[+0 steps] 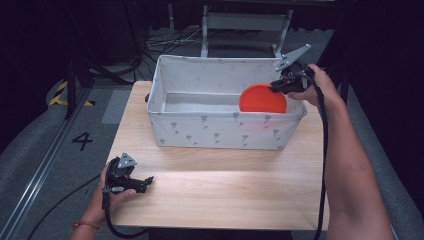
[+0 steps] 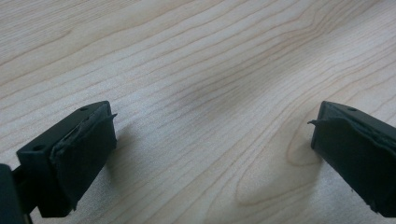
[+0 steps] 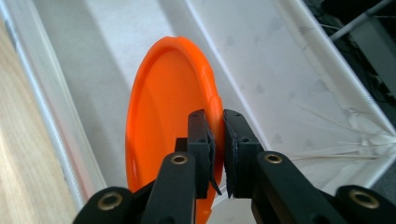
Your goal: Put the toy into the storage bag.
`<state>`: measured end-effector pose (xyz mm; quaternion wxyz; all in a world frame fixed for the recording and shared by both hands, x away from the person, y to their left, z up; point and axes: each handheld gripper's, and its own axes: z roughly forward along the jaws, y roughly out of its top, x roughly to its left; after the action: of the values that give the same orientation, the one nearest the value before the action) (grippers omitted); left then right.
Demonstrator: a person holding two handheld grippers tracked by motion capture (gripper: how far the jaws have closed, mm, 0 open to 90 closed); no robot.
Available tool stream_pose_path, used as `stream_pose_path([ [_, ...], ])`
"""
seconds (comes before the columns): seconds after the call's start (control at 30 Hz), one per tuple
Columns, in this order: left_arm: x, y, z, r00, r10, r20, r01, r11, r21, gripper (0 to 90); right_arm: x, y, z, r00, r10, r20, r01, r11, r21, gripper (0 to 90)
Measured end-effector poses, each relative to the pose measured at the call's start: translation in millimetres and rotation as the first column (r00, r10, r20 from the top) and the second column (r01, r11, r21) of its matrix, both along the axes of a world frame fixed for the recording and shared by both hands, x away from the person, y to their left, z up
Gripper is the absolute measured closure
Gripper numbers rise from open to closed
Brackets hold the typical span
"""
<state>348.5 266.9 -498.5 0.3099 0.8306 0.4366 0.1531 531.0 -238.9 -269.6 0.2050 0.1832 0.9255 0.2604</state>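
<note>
Over the fabric bin (image 1: 220, 131), right gripper (image 3: 215, 140) pinches the orange plate's (image 3: 161, 121) rim.

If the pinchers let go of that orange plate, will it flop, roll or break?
Probably none of these. The orange plate keeps its round shape while the right gripper pinches only its rim, so it looks stiff and light, likely plastic. It hangs on edge inside the fabric bin, so it would likely tip flat against the soft wall rather than roll far.

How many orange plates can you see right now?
1. The orange plate stands on edge inside the white fabric bin, its rim pinched by the right gripper. More could lie hidden behind the bin's near wall.
</note>
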Motion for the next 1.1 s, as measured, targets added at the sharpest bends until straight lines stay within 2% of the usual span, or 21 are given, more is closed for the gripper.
stream_pose_path([
  [0.1,-0.1,-0.1,0.1,1.0,0.002,-0.001,-0.002,1.0,0.001,0.4,1.1,3.1,-8.6,0.9986,0.034,-0.039,-0.036,0.9982,-0.047,82.4],
  [0.23,0.0,0.0,0.0,1.0,0.0,0.0,0.0,1.0,0.0,0.4,1.9,6.6,-19.2,0.9936,0.056,-0.098,-0.068,0.9907,-0.118,82.4],
  [0.4,0.0,0.0,-0.1,1.0,0.0,0.0,0.0,1.0,-0.001,0.4,3.5,11.9,-26.0,0.9836,0.08,-0.162,-0.109,0.9772,-0.182,82.4],
  [0.43,0.0,0.0,-0.1,1.0,0.0,0.0,0.0,1.0,-0.001,0.3,3.5,11.9,-26.0,0.9836,0.08,-0.162,-0.109,0.9772,-0.182,82.4],
  [0.5,0.0,0.0,0.1,1.0,0.001,0.0,-0.001,1.0,0.001,0.3,4.2,17.2,-29.0,0.9806,0.076,-0.181,-0.116,0.9667,-0.228,82.3],
  [0.53,0.0,0.0,-0.1,1.0,0.0,0.0,0.0,1.0,-0.001,0.4,4.0,20.1,-30.3,0.9779,0.083,-0.192,-0.129,0.9614,-0.243,82.3],
  [0.57,0.0,0.0,-0.1,1.0,0.0,0.0,0.0,1.0,-0.001,0.3,4.0,20.1,-30.3,0.9779,0.083,-0.192,-0.129,0.9614,-0.243,82.3],
  [0.63,0.0,-0.1,0.0,1.0,0.001,0.0,-0.001,1.0,0.001,0.3,5.2,25.1,-33.2,0.9711,0.086,-0.223,-0.147,0.9504,-0.274,82.3],
  [0.73,-0.1,0.0,0.0,1.0,0.001,-0.002,-0.001,1.0,-0.002,0.3,7.5,28.4,-36.4,0.966,0.079,-0.246,-0.152,0.9442,-0.292,82.2],
  [0.77,-0.1,0.0,0.0,1.0,0.001,-0.002,-0.001,1.0,-0.002,0.3,7.5,28.4,-36.4,0.966,0.079,-0.246,-0.152,0.9442,-0.292,82.2],
  [0.83,0.2,-0.4,0.0,1.0,0.002,0.0,-0.002,1.0,-0.001,0.2,11.2,29.4,-40.9,0.9594,0.055,-0.277,-0.139,0.9456,-0.294,82.0],
  [0.9,0.1,-0.4,0.0,1.0,0.003,0.0,-0.003,1.0,-0.001,0.3,13.1,29.9,-43.2,0.9572,0.046,-0.286,-0.133,0.9463,-0.295,81.9],
  [1.03,0.1,-0.4,0.0,1.0,0.002,0.0,-0.002,1.0,-0.001,0.2,14.6,30.8,-47.0,0.9529,0.032,-0.302,-0.131,0.94,-0.315,81.3],
  [1.1,0.2,-0.4,0.0,1.0,0.002,0.0,-0.002,1.0,0.0,0.2,15.3,29.8,-47.8,0.9554,0.016,-0.295,-0.115,0.9404,-0.32,81.1],
])
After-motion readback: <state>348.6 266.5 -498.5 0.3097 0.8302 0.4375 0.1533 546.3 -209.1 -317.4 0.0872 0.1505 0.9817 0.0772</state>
